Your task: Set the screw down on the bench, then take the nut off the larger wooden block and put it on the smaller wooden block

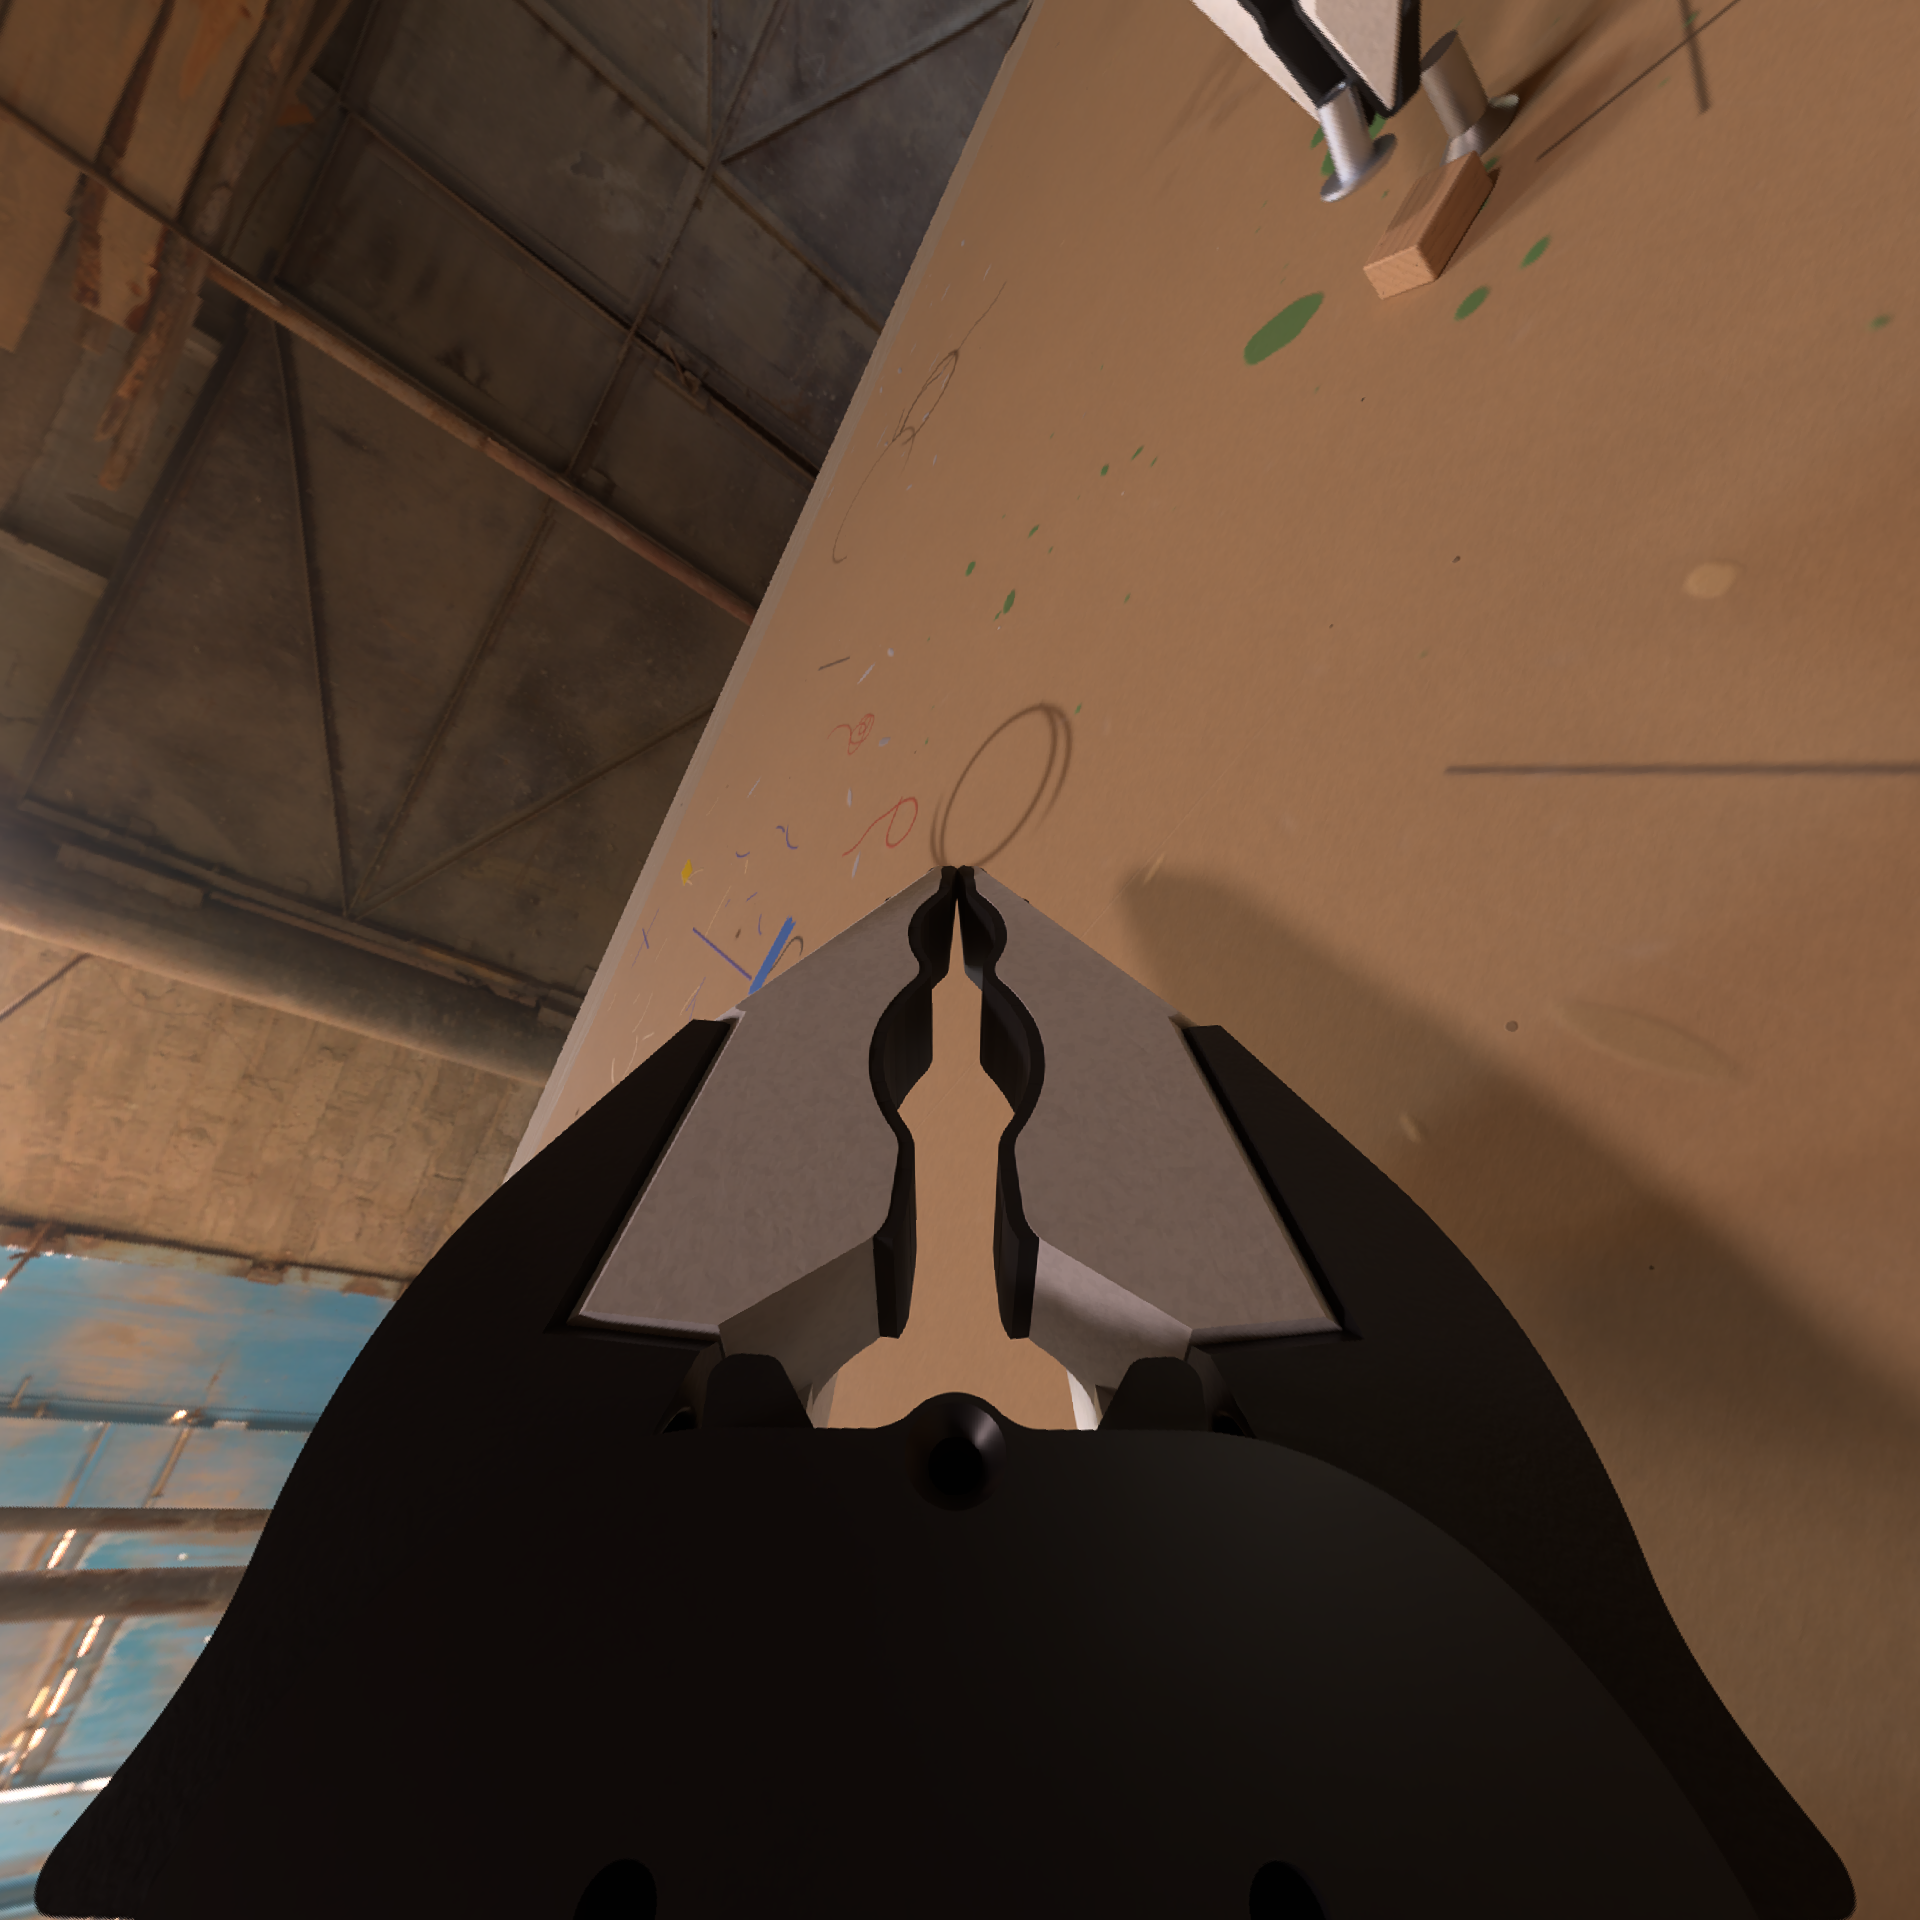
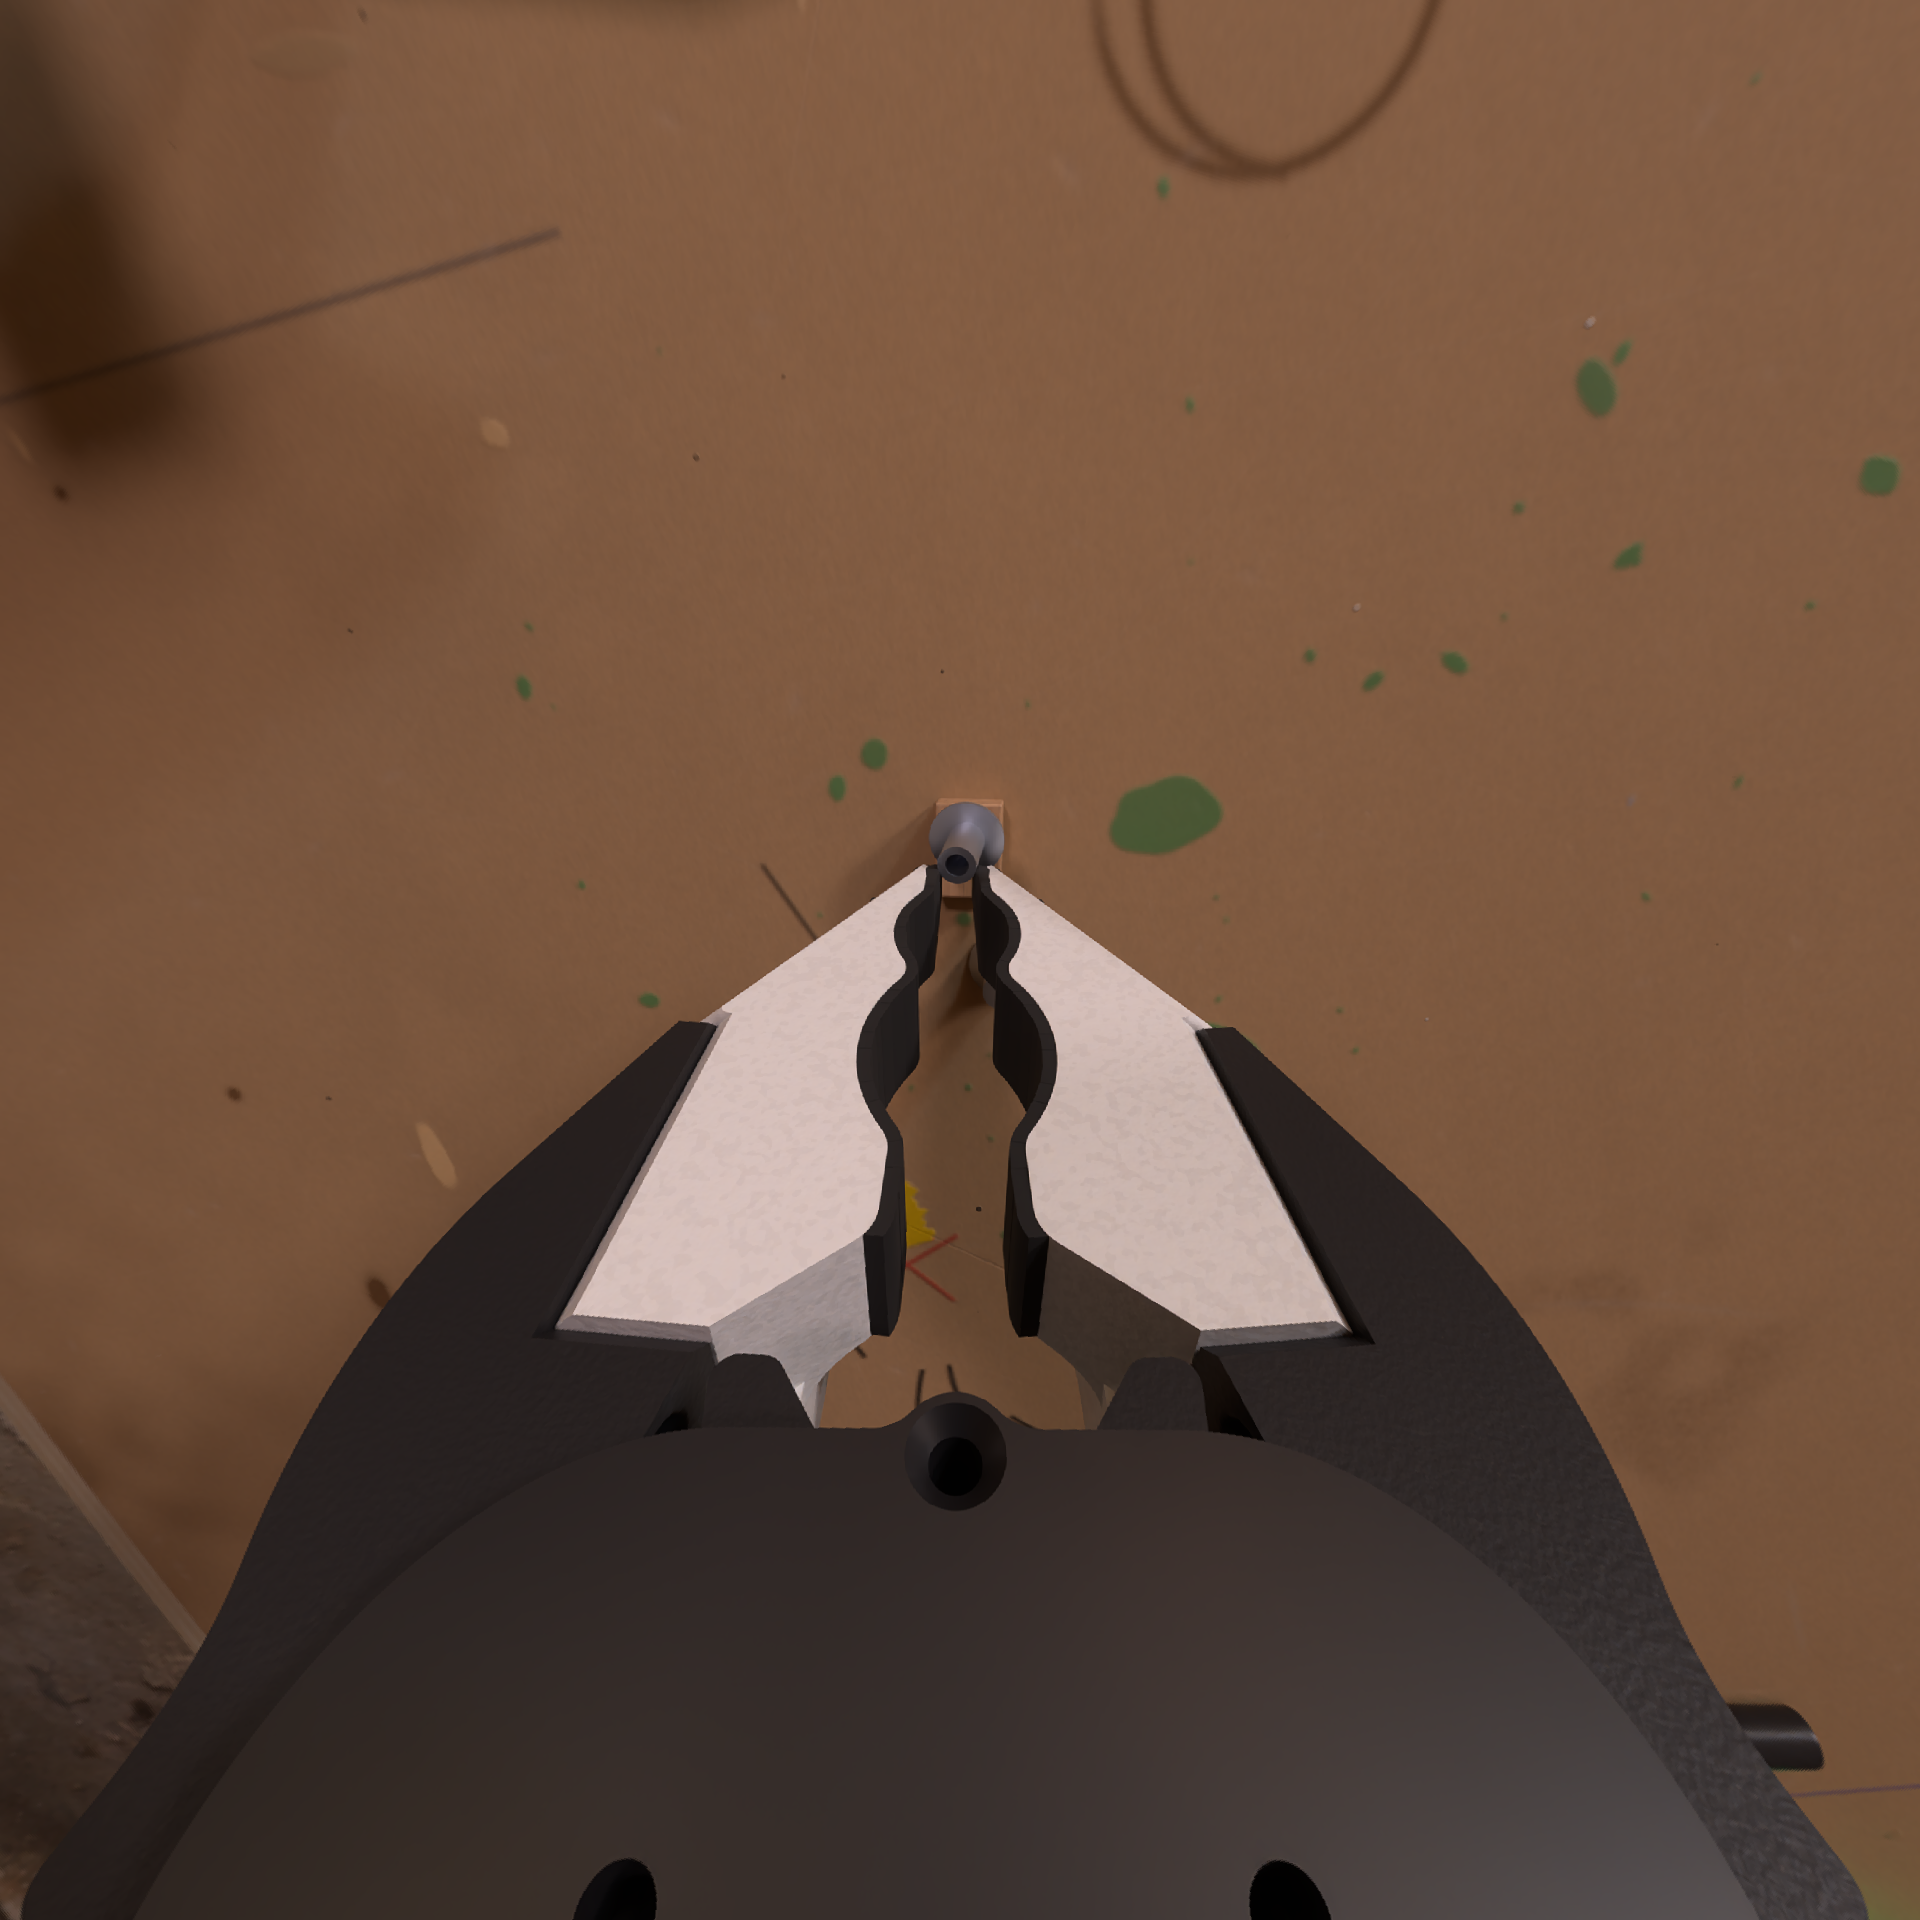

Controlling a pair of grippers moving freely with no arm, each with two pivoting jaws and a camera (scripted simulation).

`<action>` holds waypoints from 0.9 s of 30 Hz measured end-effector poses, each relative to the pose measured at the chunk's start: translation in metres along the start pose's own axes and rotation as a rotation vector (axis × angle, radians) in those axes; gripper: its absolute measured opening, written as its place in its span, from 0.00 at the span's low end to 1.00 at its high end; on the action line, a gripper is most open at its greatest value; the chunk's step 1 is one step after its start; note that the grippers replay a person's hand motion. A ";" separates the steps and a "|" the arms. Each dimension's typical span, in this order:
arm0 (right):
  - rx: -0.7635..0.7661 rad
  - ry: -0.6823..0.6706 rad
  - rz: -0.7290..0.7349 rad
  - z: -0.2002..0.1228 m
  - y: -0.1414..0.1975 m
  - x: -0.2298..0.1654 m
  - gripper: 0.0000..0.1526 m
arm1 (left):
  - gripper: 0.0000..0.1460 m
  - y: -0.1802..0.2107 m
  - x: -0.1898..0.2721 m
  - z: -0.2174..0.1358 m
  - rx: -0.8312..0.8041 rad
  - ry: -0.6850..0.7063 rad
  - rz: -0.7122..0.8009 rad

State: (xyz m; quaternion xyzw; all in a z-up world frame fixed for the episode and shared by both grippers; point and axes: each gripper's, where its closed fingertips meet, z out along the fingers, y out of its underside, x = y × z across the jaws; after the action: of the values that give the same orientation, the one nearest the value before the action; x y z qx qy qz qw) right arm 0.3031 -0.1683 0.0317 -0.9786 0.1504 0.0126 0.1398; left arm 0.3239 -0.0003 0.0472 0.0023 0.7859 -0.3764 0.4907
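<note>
My right gripper (image 2: 956, 873) is shut on the grey flanged screw (image 2: 964, 831), head down, hovering over one end of a wooden block (image 2: 971, 805). In the left wrist view the right gripper (image 1: 1340, 62) is at the top right. There the screw (image 1: 1343, 140) hangs over the block's (image 1: 1423, 234) near end. A second grey flanged piece, the nut (image 1: 1460, 94), stands at the block's far end. Only one block is in view. My left gripper (image 1: 956, 871) is shut and empty, low over the bench (image 1: 1455, 623), far from the block.
The brown bench (image 2: 1351, 312) has green paint spots and pencil circles. Its left edge (image 1: 727, 727) runs close beside my left gripper. Another bench edge (image 2: 94, 1538) shows at the lower left of the right wrist view. A dark peg (image 2: 1777, 1735) shows at the lower right.
</note>
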 end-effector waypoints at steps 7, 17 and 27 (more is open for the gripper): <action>-0.076 -0.003 -0.002 0.015 0.009 0.000 0.08 | 0.00 0.000 0.001 0.000 -0.002 0.004 0.005; 0.233 0.166 -0.211 -0.016 -0.110 0.038 0.24 | 0.00 0.000 0.003 0.001 -0.006 0.015 0.016; 0.393 -0.021 -0.046 0.041 -0.309 0.076 0.21 | 0.00 0.000 0.004 0.001 0.002 0.024 0.007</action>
State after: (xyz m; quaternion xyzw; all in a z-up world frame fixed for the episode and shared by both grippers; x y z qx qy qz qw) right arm 0.4686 0.1041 0.0702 -0.9354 0.1263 -0.0098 0.3302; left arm 0.3225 -0.0025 0.0439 0.0100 0.7915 -0.3753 0.4823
